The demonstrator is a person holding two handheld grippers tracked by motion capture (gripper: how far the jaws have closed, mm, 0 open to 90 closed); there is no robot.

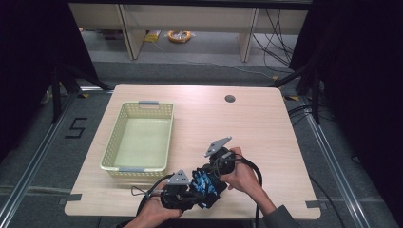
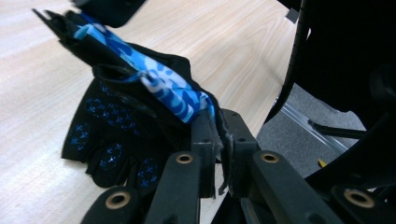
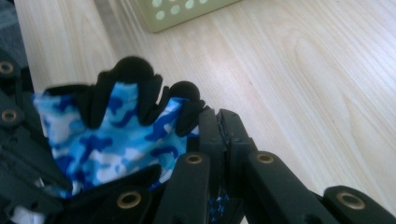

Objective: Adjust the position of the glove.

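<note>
Blue camouflage fabric and black palm mark the glove (image 1: 205, 186), held up at the table's (image 1: 266, 128) near edge between our two grippers. Our left gripper (image 2: 218, 140) is clamped on its cuff edge, our right gripper (image 3: 219, 133) on the finger end. We should keep both pinches firm and carry it level toward the basket (image 1: 110, 147), judging that the goal. We read no brand on the glove; a "5" (image 1: 76, 127) is marked on the floor.
</note>
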